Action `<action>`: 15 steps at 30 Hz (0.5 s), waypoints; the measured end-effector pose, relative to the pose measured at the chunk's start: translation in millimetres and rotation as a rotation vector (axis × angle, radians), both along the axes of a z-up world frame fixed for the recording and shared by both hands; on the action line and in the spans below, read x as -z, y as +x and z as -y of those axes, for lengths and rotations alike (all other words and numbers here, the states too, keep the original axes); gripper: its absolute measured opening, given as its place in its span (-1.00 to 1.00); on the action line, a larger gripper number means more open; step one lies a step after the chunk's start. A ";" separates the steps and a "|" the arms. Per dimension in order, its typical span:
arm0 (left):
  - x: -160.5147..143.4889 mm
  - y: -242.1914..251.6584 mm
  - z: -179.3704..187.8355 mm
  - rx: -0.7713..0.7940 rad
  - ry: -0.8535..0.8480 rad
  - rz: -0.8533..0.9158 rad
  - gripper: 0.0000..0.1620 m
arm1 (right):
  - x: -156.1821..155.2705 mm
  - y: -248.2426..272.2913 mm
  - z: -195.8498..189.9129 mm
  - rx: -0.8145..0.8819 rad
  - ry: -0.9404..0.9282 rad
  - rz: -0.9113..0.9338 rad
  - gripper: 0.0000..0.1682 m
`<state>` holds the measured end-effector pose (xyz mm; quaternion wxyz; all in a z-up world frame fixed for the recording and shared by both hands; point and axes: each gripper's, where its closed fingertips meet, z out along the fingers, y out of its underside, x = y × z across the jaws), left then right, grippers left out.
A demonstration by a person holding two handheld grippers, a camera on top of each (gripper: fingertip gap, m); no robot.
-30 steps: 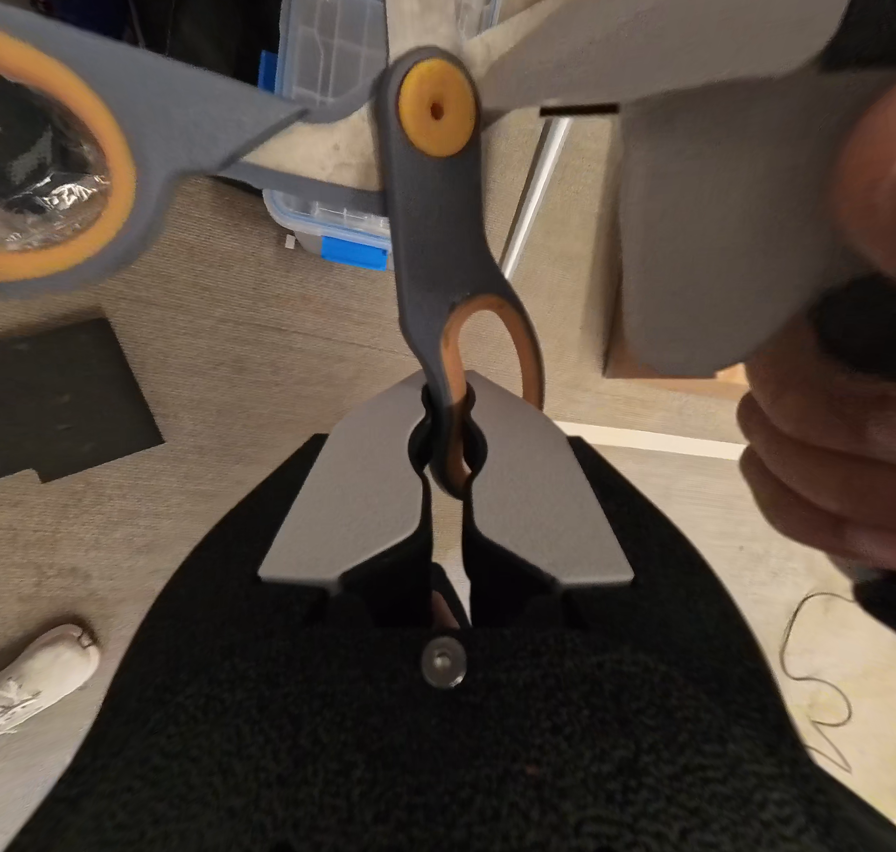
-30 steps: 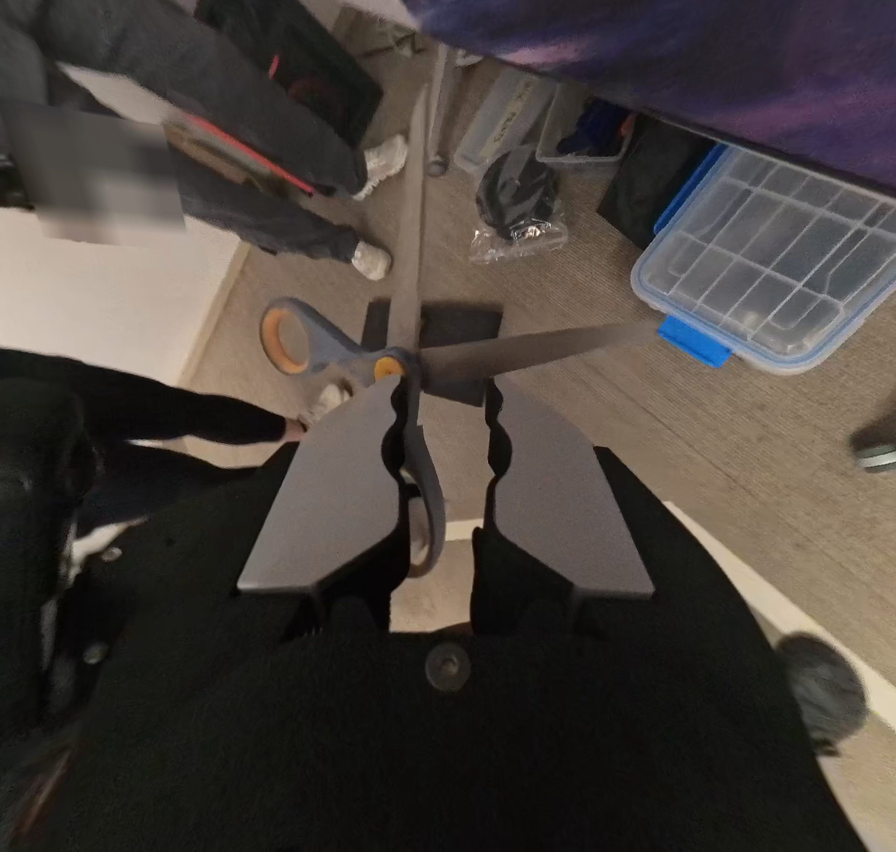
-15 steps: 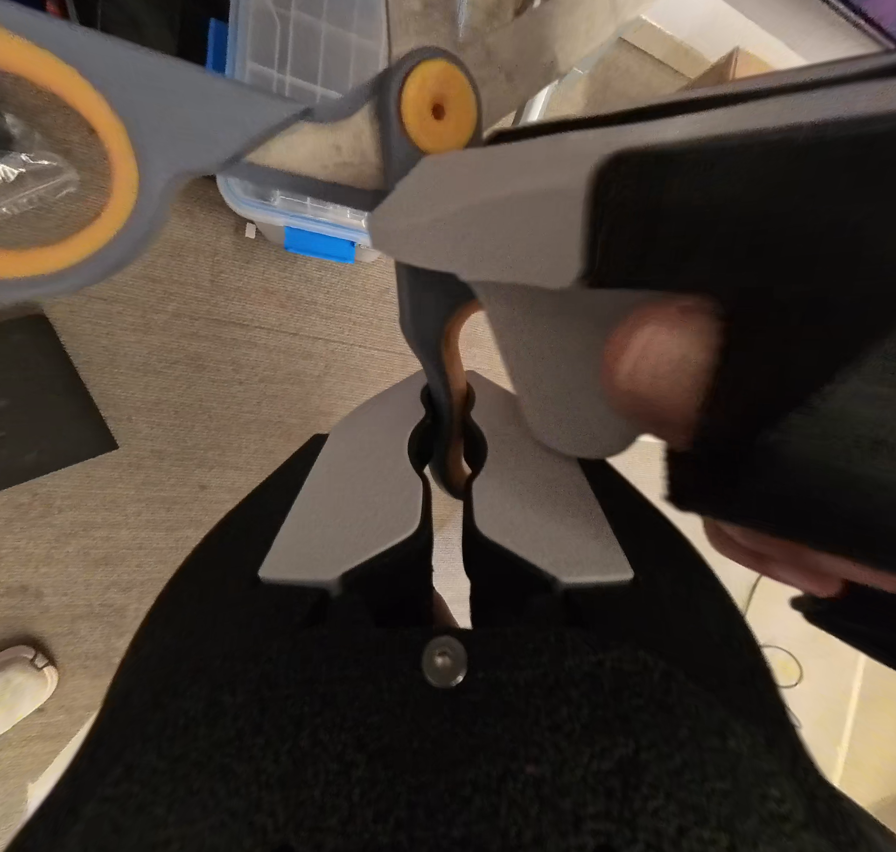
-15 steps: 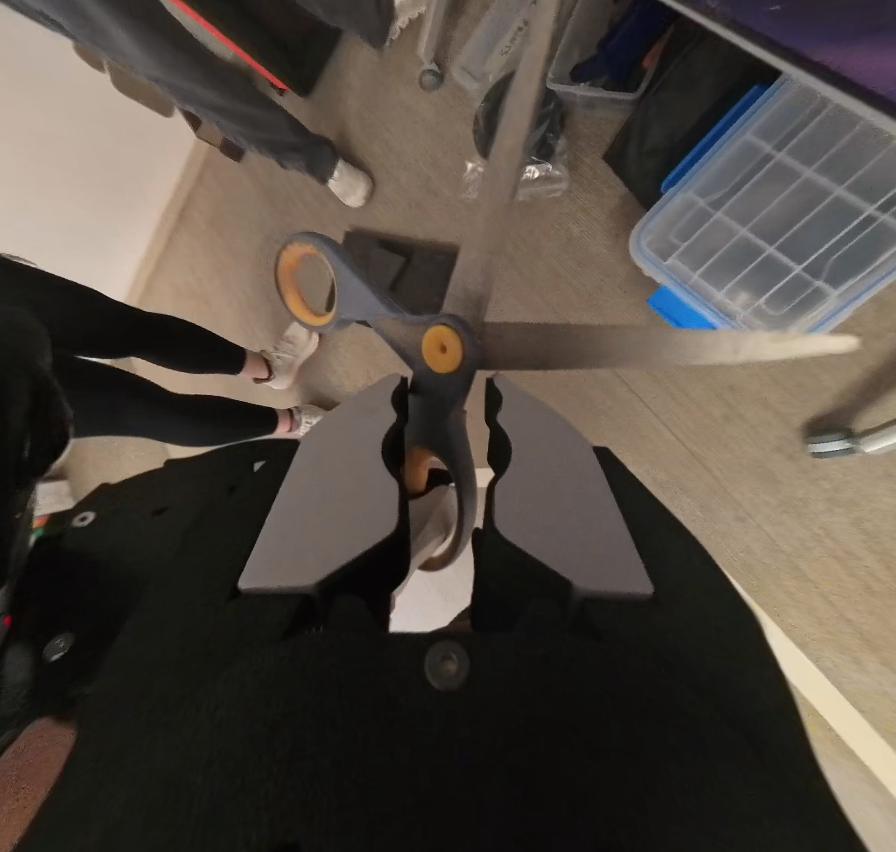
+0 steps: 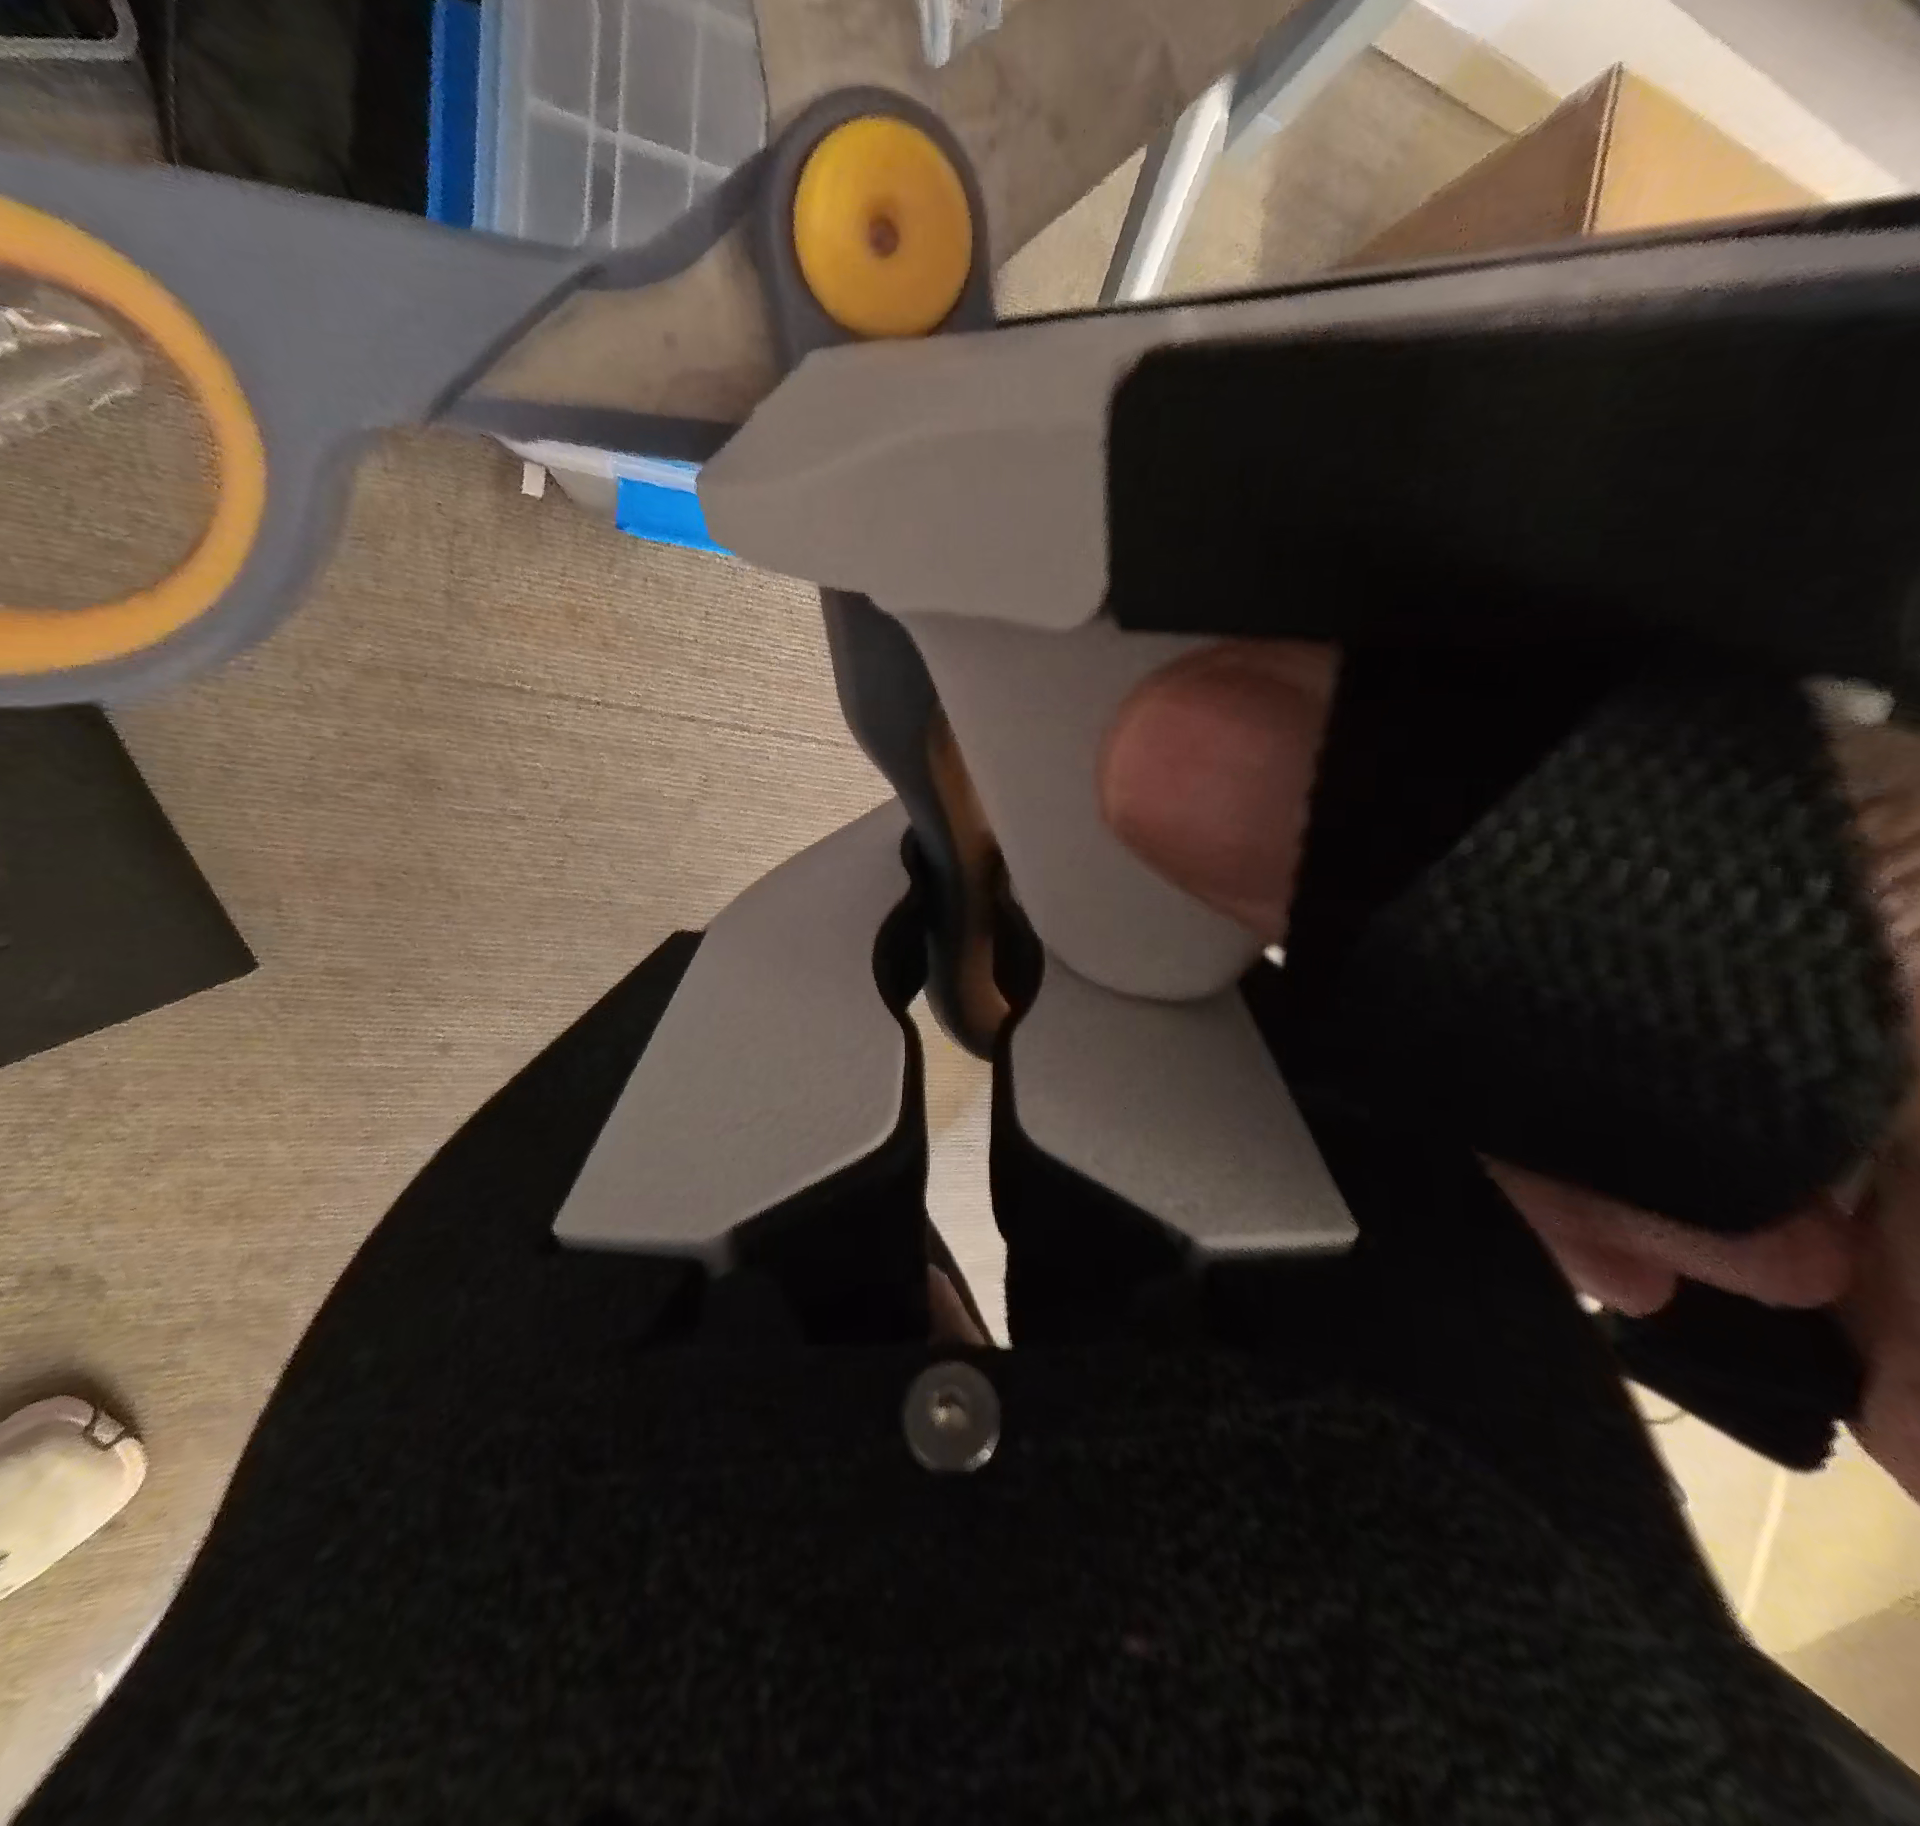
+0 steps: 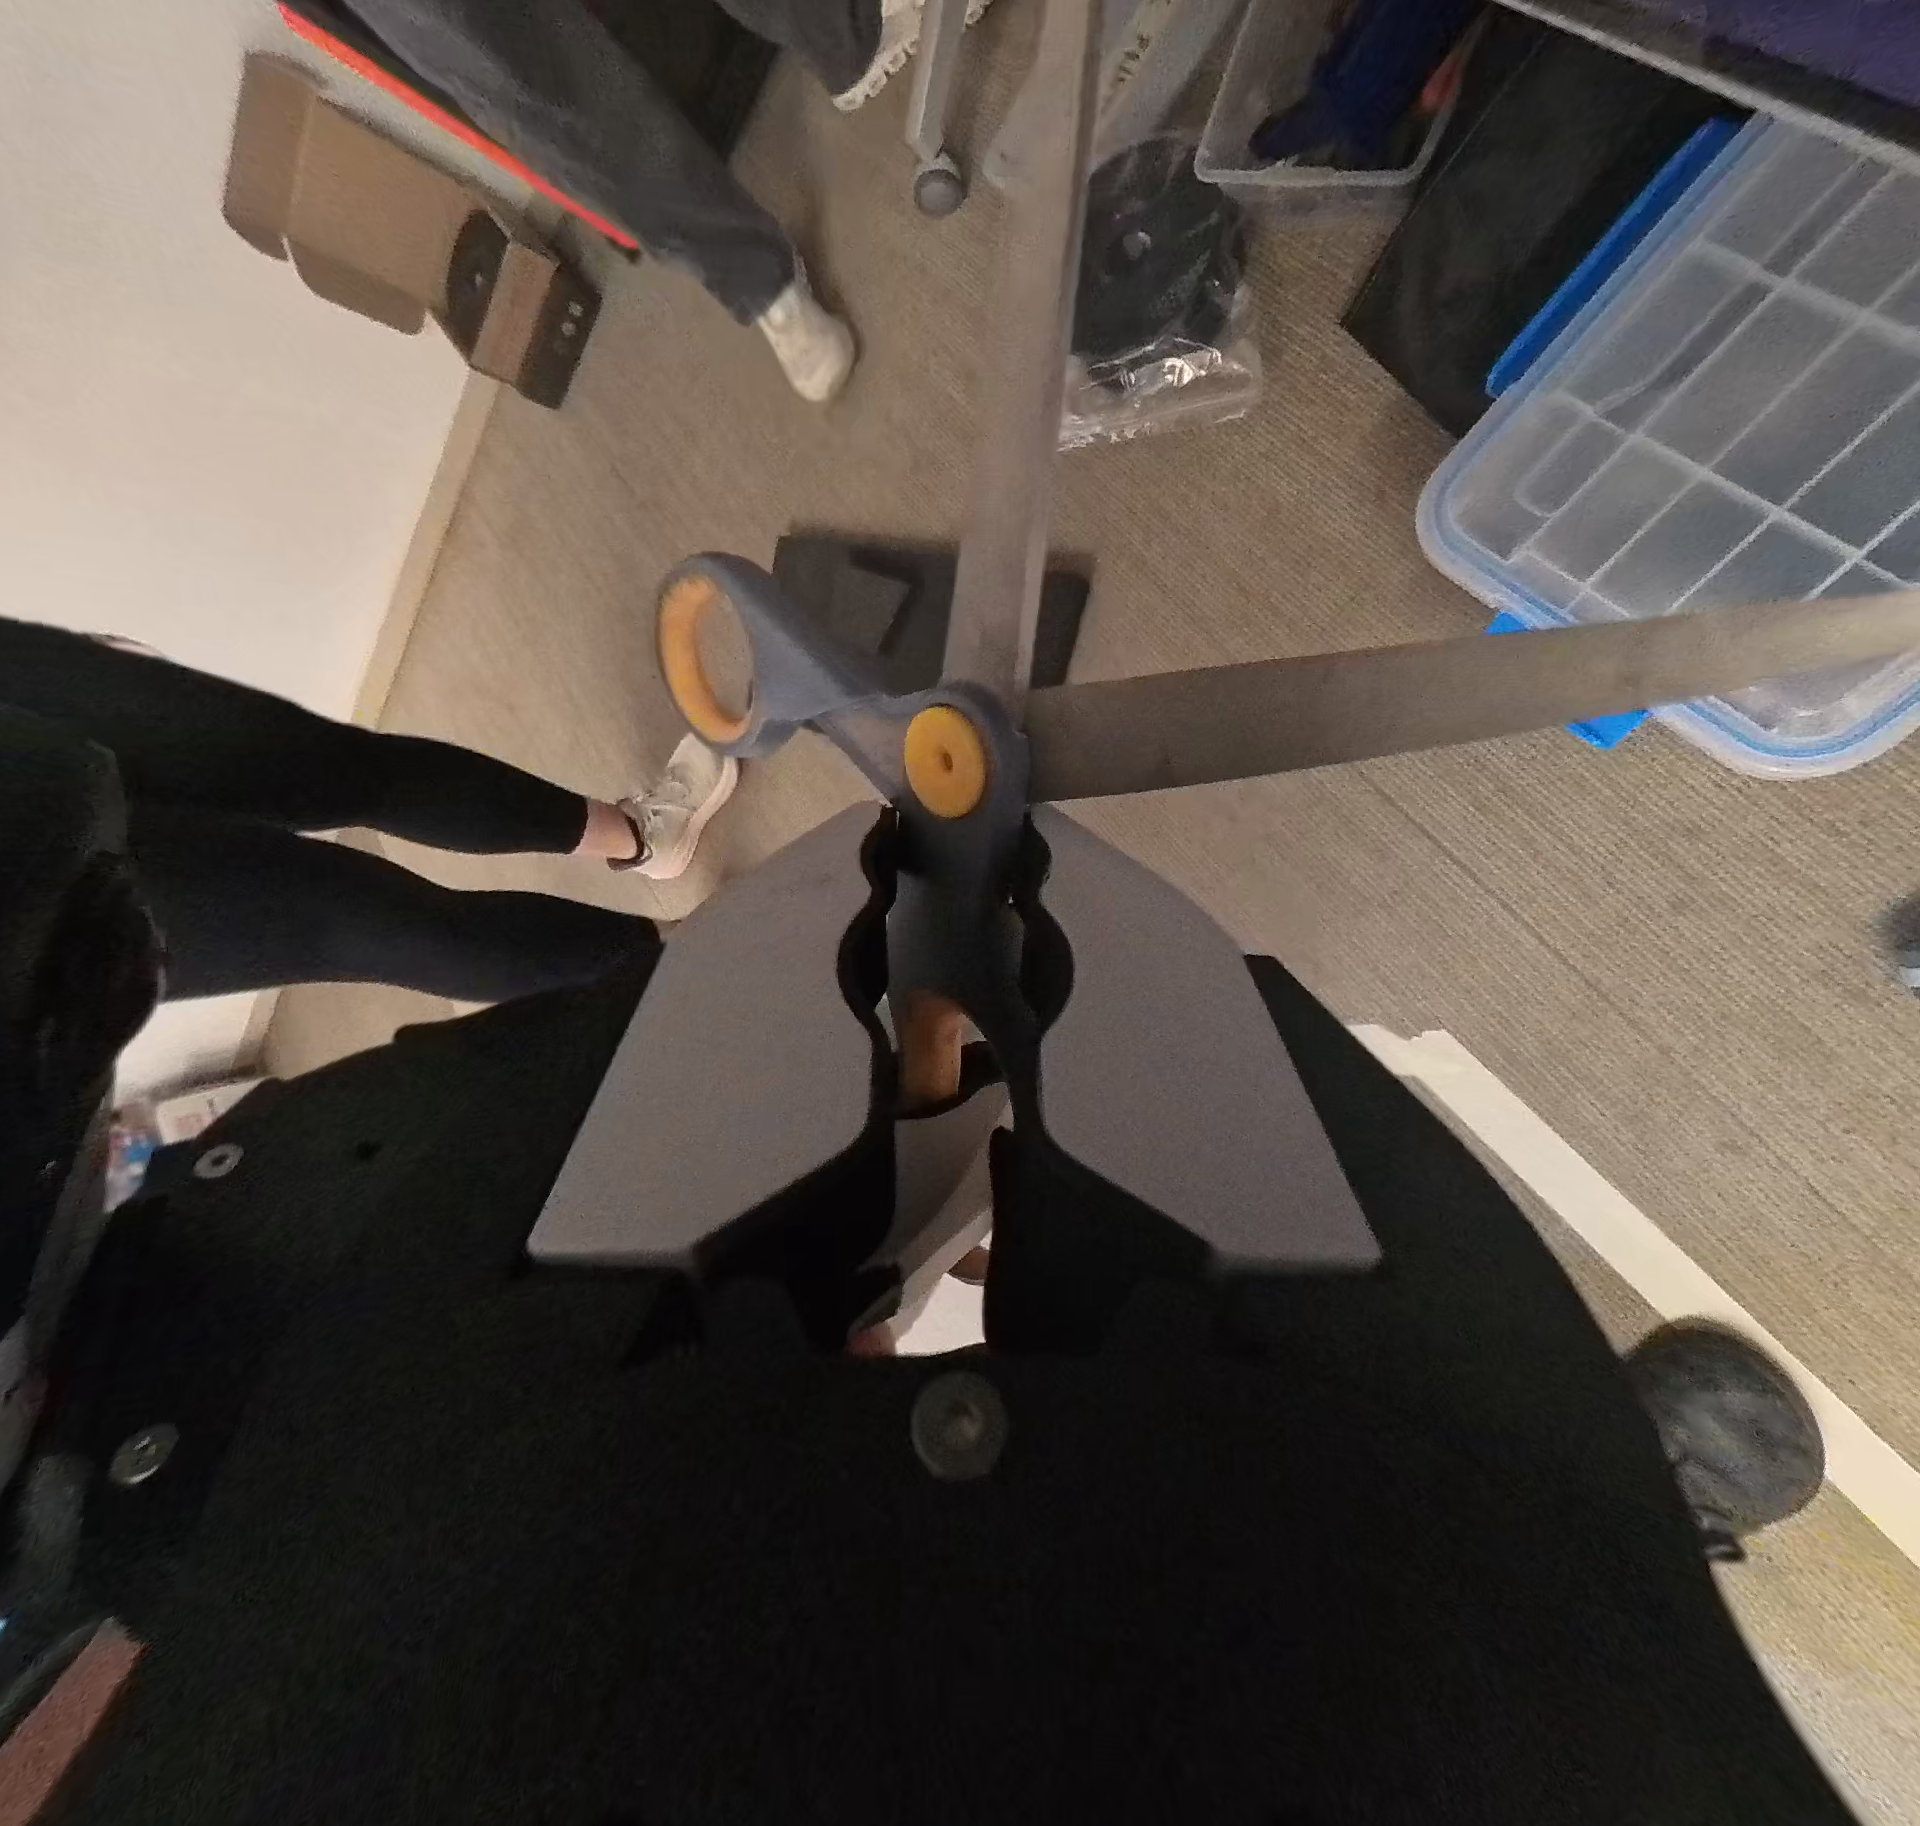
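Note:
A pair of scissors (image 5: 883,228) with grey handles, orange-lined loops and a yellow pivot is held in the air, blades spread wide apart. My left gripper (image 5: 961,903) is shut on the lower handle loop. In the right wrist view, my right gripper (image 6: 956,872) is shut on the same handle's shank just below the pivot (image 6: 943,753). One blade (image 6: 1023,374) points up and the other blade (image 6: 1455,685) points right. In the left wrist view, a right gripper finger (image 5: 914,488) reaches in from the right, held by a hand (image 5: 1205,779). The other handle loop (image 6: 707,664) hangs free.
A clear compartment box with blue latches (image 6: 1704,488) sits on the carpet, also in the left wrist view (image 5: 623,114). A black foam piece (image 6: 883,602), a bagged black disc (image 6: 1153,301), a metal table leg (image 6: 940,62) and a person's legs and shoes (image 6: 675,810) are nearby. Tip to tip, the grippers are about 7 cm apart.
My right gripper moved up the handle toward the pivot and closed on it. The scissors stayed wide open in my left gripper.

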<state>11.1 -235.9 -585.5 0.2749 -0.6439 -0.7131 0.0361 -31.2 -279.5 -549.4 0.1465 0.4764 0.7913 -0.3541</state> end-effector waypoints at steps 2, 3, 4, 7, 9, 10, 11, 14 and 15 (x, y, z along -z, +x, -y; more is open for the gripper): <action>5.2 -2.1 4.4 0.008 -0.004 0.011 -0.93 | 5.5 -3.4 3.1 0.028 0.019 0.007 -0.76; 7.8 -2.8 6.1 0.012 -0.003 0.016 -0.93 | 8.2 -4.8 4.4 0.045 0.024 0.012 -0.76; 10.0 -3.5 7.8 0.015 -0.004 0.020 -0.93 | 10.8 -6.0 5.6 0.058 0.027 0.015 -0.76; 15.9 -5.0 13.4 0.030 -0.008 0.038 -0.93 | 17.6 -9.1 9.5 0.096 0.022 0.036 -0.76; 19.5 -4.9 16.1 0.035 -0.005 0.054 -0.93 | 22.1 -9.9 12.2 0.105 0.022 0.054 -0.76; 20.8 -4.7 17.9 0.039 -0.005 0.061 -0.93 | 23.9 -10.0 13.6 0.109 0.020 0.064 -0.76; 21.7 -4.3 19.0 0.042 -0.003 0.067 -0.93 | 25.1 -10.0 14.8 0.111 0.017 0.073 -0.76; 20.4 -5.5 20.2 0.064 -0.006 0.073 -0.93 | 24.4 -11.9 14.9 0.129 0.009 0.080 -0.76; 19.8 -6.0 20.0 0.072 -0.007 0.075 -0.93 | 23.7 -12.6 14.5 0.135 0.006 0.082 -0.76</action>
